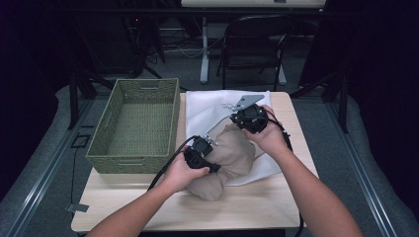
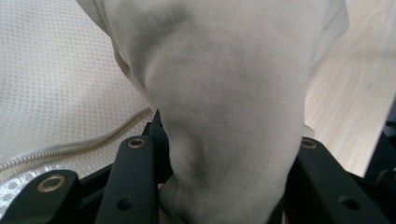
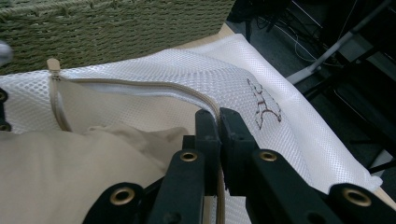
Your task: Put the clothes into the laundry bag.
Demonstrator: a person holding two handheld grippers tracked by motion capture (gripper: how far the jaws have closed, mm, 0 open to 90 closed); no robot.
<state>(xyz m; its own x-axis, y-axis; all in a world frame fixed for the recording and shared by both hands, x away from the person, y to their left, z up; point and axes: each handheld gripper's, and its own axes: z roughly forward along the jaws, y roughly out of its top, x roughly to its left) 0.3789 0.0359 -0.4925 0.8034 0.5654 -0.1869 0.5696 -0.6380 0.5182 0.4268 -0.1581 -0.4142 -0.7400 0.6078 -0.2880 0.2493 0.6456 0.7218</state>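
Observation:
A bunched beige garment [image 1: 232, 153] lies partly inside a white mesh bag [image 1: 207, 106] in the middle of the wooden table [image 1: 247, 207]. My left gripper [image 1: 213, 148] is at the bundle's left side. In the left gripper view its jaws press on a thick fold of the beige garment [image 2: 224, 93] from both sides. My right gripper [image 1: 233, 119] is at the bag's mouth, just behind the bundle. In the right gripper view the right gripper [image 3: 218, 116] is shut on the bag's zipper edge [image 3: 154, 84], holding the opening up over the garment [image 3: 56, 158].
A green woven basket [image 1: 175, 118] stands directly left of the bag, and its wall [image 3: 116, 23] is close behind the opening. A folding chair [image 1: 252, 39] and a table leg stand beyond the far edge. Bare wood [image 2: 355, 93] shows beside the bundle.

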